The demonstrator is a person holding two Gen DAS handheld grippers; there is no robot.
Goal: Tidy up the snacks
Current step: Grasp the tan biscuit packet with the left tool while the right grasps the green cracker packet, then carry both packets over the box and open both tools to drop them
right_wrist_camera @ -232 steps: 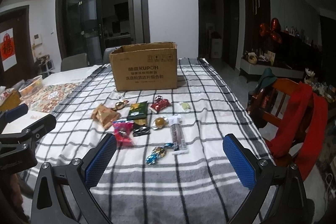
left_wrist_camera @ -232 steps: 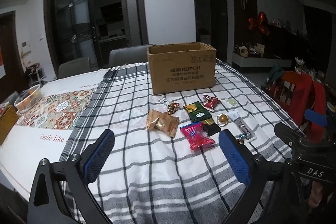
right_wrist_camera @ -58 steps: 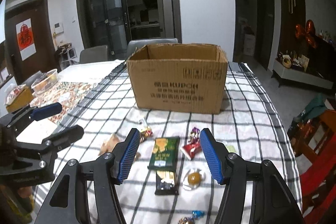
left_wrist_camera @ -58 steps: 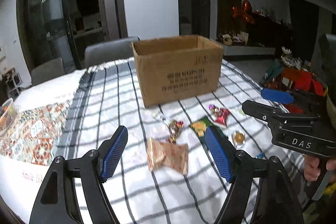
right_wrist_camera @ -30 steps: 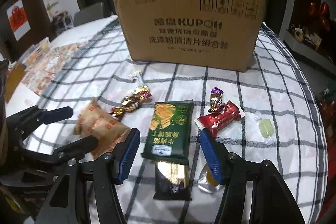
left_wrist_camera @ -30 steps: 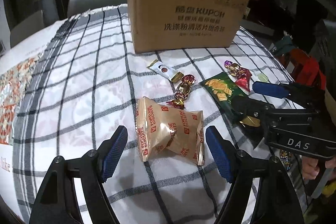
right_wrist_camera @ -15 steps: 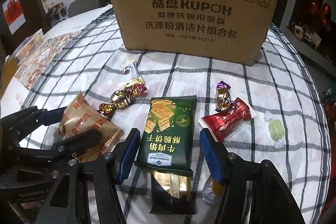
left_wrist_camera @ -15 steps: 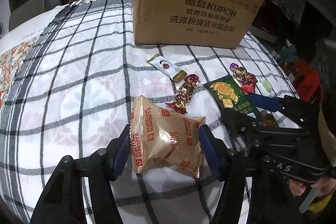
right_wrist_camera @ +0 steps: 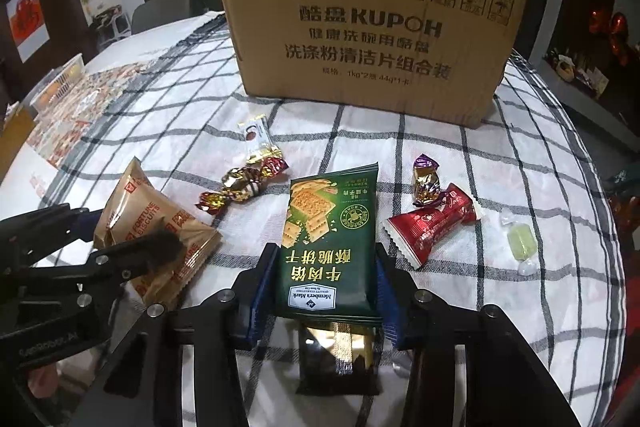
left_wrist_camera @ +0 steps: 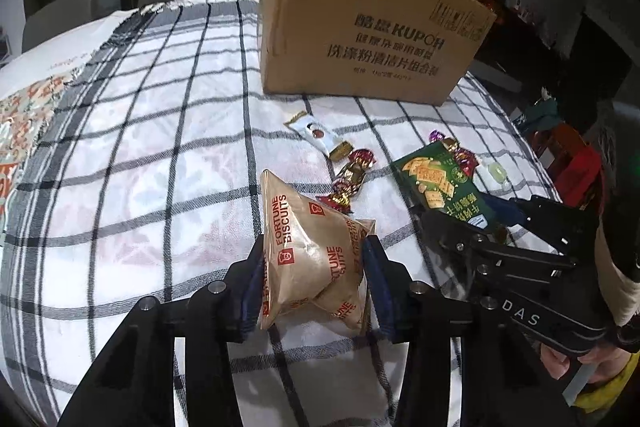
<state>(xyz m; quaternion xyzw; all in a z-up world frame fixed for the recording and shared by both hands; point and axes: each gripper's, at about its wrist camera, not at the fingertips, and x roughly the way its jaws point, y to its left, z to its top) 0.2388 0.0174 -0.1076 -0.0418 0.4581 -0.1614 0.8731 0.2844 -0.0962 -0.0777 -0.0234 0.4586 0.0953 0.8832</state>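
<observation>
A tan Fortune Biscuits pack [left_wrist_camera: 308,243] lies on the checked tablecloth [left_wrist_camera: 160,167]. My left gripper [left_wrist_camera: 314,267] is closing on it, and both blue pads touch its sides. In the right wrist view a green cracker pack [right_wrist_camera: 332,227] lies between the pads of my right gripper [right_wrist_camera: 326,279], whose jaws are closing against its long edges. The biscuit pack [right_wrist_camera: 160,227] and the left gripper [right_wrist_camera: 120,239] show there at the left. The open cardboard box [right_wrist_camera: 372,39] stands behind the snacks.
Loose sweets lie around: a white-and-gold bar [right_wrist_camera: 258,139], gold-and-red wrapped candies [right_wrist_camera: 240,187], a purple-gold candy [right_wrist_camera: 426,179], a red pack [right_wrist_camera: 432,223], a pale green candy [right_wrist_camera: 520,239]. A black pack [right_wrist_camera: 340,359] sits under the green one. A person's hand [left_wrist_camera: 592,371] holds the right gripper.
Both grippers' jaws have narrowed since the earlier frames. The left pads now touch the biscuit pack, which stands puffed up between them; the right pads have closed onto the green pack.
</observation>
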